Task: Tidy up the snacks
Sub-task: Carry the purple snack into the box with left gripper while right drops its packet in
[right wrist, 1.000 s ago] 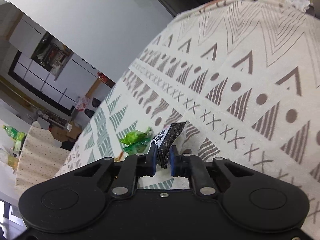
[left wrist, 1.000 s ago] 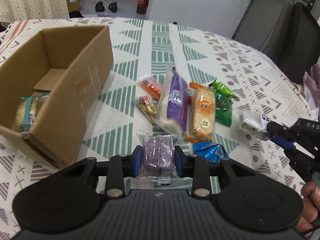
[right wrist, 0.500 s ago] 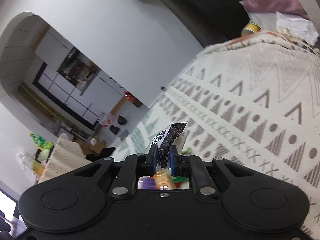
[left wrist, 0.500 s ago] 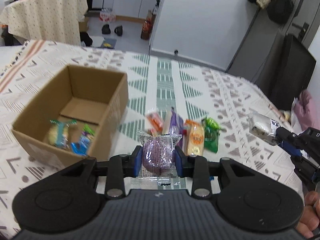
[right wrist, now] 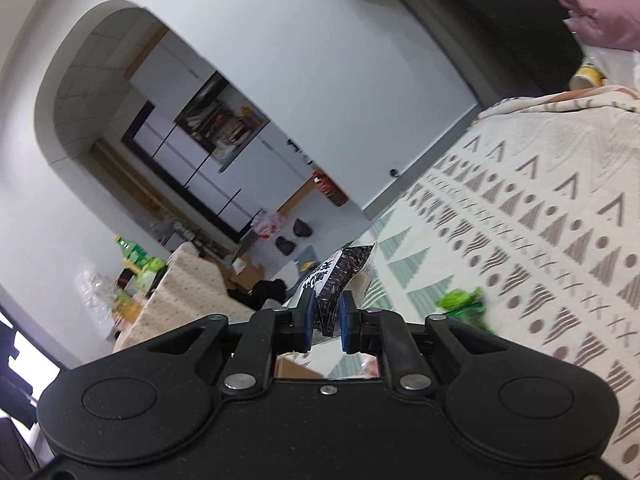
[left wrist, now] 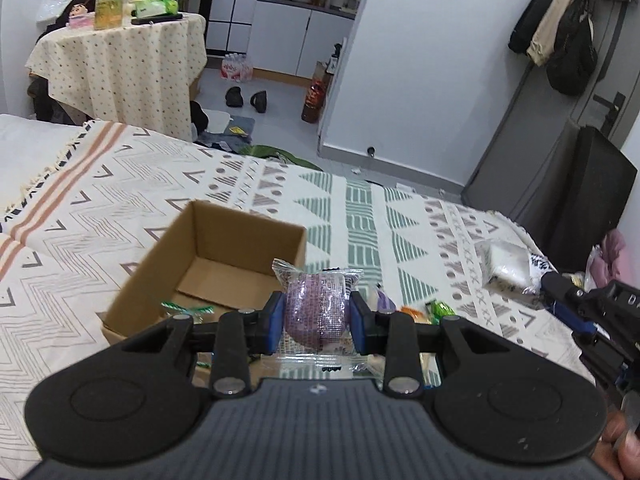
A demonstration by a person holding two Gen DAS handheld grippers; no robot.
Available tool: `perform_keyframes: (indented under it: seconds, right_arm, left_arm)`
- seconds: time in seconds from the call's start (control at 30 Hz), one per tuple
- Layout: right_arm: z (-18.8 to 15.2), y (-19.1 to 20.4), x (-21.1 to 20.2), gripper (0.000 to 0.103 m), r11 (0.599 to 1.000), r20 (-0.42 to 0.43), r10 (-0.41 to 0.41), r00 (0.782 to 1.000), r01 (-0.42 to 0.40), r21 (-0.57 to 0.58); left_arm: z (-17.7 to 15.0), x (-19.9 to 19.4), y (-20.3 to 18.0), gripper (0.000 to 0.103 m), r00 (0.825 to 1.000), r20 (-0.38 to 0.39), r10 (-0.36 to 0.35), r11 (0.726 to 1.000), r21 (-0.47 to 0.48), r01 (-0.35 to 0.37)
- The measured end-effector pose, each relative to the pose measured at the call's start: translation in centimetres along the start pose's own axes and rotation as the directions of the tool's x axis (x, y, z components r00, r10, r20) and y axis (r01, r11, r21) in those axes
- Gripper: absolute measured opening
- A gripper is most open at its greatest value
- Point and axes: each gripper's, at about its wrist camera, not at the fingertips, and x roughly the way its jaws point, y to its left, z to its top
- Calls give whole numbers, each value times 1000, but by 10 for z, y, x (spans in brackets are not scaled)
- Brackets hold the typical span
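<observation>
My left gripper (left wrist: 317,317) is shut on a purple cake in a clear wrapper (left wrist: 316,304), held high above the patterned cloth. An open cardboard box (left wrist: 208,264) lies just beyond and to the left of it, with a green-edged packet (left wrist: 186,308) showing inside. Other snack packets (left wrist: 436,309) lie mostly hidden behind my right finger. My right gripper (right wrist: 326,319) is shut on a black-and-white snack packet (right wrist: 340,276); the left wrist view has that packet (left wrist: 508,266) lifted at the right. A green packet (right wrist: 464,302) lies on the cloth below.
The patterned cloth (left wrist: 120,184) covers a wide surface whose far edge drops to the floor. A small draped table (left wrist: 120,52) with bottles stands beyond on the left. A dark suitcase (left wrist: 592,196) sits at the right edge. A hand (left wrist: 616,452) shows at bottom right.
Both grippers have risen well above the cloth with their packets held. The left view now looks out over the box and room; the snack pile has dropped out of sight behind the gripper.
</observation>
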Motion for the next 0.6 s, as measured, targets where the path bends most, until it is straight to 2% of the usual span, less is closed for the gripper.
perform_keyframes:
  seconds: [0.3, 0.33, 0.37, 0.5, 0.6]
  right_arm:
    - [-18, 33, 18, 12, 997, -44, 60, 997, -61, -38]
    - [-20, 37, 21, 9, 997, -48, 64, 997, -66, -46]
    - [-23, 41, 24, 0, 995, -55, 77, 995, -80, -55]
    - [-34, 58, 35, 0, 988, -82, 106, 991, -114, -104]
    - [-42, 57, 45, 0, 987, -120, 123, 985, -134, -91]
  left_arm:
    - [12, 6, 20, 32, 1000, 0, 3, 999, -35, -3]
    - [14, 7, 22, 32, 1000, 3, 4, 999, -40, -4]
    - [16, 9, 25, 32, 1000, 5, 5, 999, -44, -5]
    - [22, 15, 34, 32, 1000, 9, 13, 998, -55, -13]
    - [24, 21, 44, 32, 1000, -1, 29, 997, -69, -29]
